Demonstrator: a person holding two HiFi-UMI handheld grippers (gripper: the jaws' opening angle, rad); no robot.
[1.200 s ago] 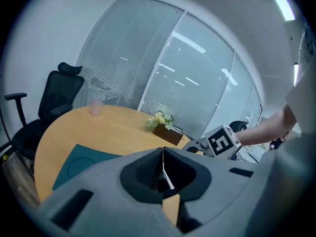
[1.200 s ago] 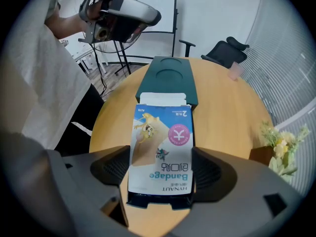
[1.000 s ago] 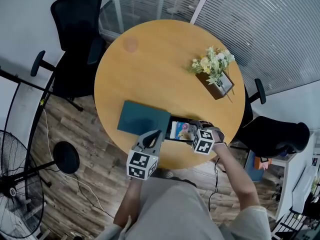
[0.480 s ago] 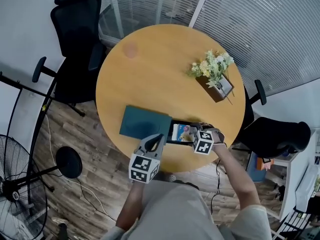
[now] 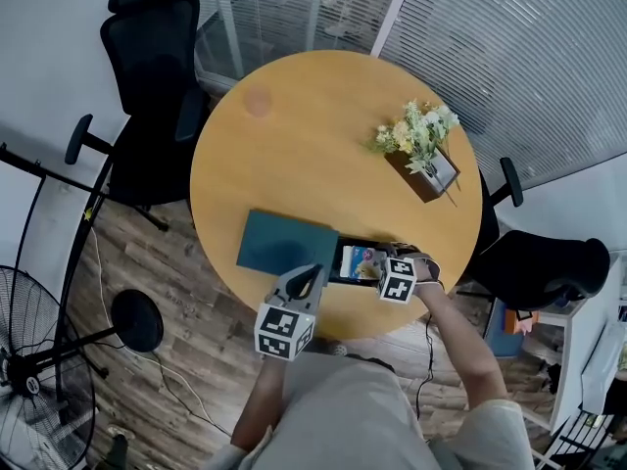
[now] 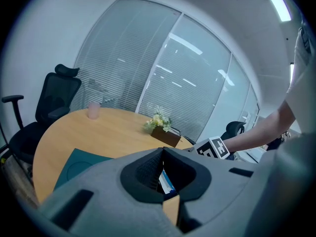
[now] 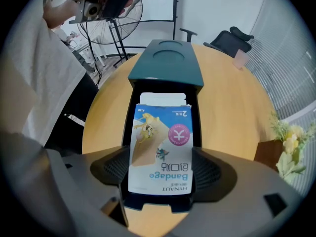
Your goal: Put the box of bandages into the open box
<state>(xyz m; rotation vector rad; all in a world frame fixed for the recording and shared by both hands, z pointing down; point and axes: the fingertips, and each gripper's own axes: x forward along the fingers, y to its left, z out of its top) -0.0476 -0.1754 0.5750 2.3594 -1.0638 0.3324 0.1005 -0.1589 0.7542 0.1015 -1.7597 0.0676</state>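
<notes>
The bandage box (image 7: 160, 147), blue and white with a cartoon print, is held flat between the pads of my right gripper (image 7: 162, 169), which is shut on it. It lies in or just over the open black box (image 7: 197, 113) near the table's front edge; I cannot tell whether it rests on the bottom. The same bandage box (image 5: 359, 259) shows beside my right gripper (image 5: 384, 265) in the head view. The open box's teal lid (image 5: 284, 243) lies to its left. My left gripper (image 5: 308, 274) hovers at the table edge, shut and holding nothing, its jaws (image 6: 163, 154) meeting at the tips.
A wooden planter with flowers (image 5: 421, 150) stands at the table's right. A pink cup (image 5: 259, 99) sits at the far side. Black office chairs (image 5: 152, 57) flank the round table (image 5: 313, 164), and a floor fan (image 5: 29, 380) stands at the lower left.
</notes>
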